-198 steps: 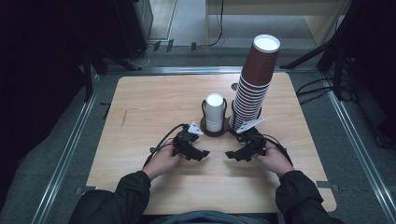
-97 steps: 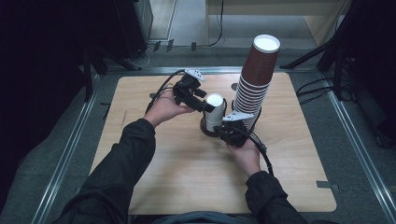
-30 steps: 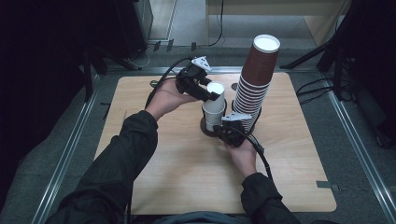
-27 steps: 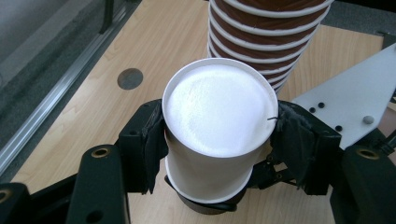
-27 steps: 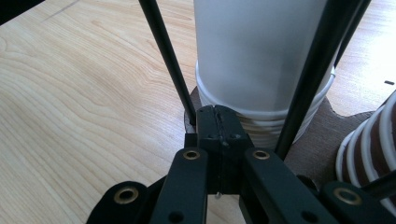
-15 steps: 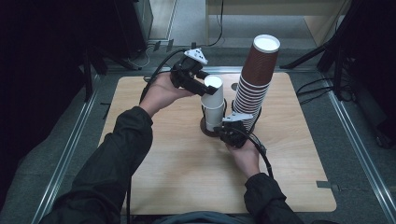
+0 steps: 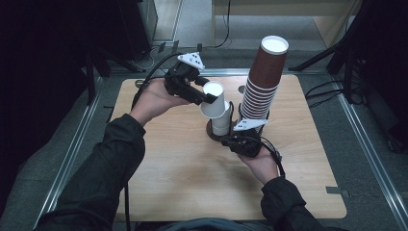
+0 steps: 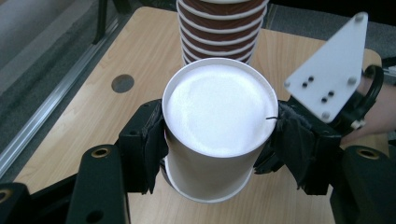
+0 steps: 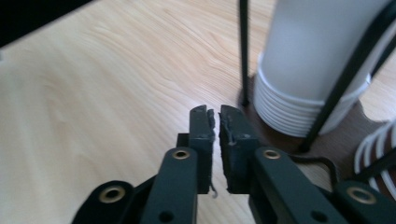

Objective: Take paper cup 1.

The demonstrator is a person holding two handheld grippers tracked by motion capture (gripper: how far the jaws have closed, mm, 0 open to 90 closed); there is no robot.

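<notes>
Two tongs over the table (image 7: 168, 178). Nearest, right tongs (image 9: 215, 119) just parting, nothing between them, low beside the black wire holder (image 9: 243, 56). Inside it, the white cup stack (image 7: 222, 124). Above that, tilted, one white cup (image 8: 217, 130) clenched in the left tongs (image 7: 204, 97). Behind — crowding close — the tall brown cup stack (image 7: 262, 82).

The cup (image 7: 213, 98) in the black left tool (image 7: 199, 95) is plain white, like the stack (image 7: 221, 122) under it. The tall stack (image 7: 262, 84) is reddish brown with white rims (striped where they nest). The surface (image 7: 183, 168) is pale wood grain.
</notes>
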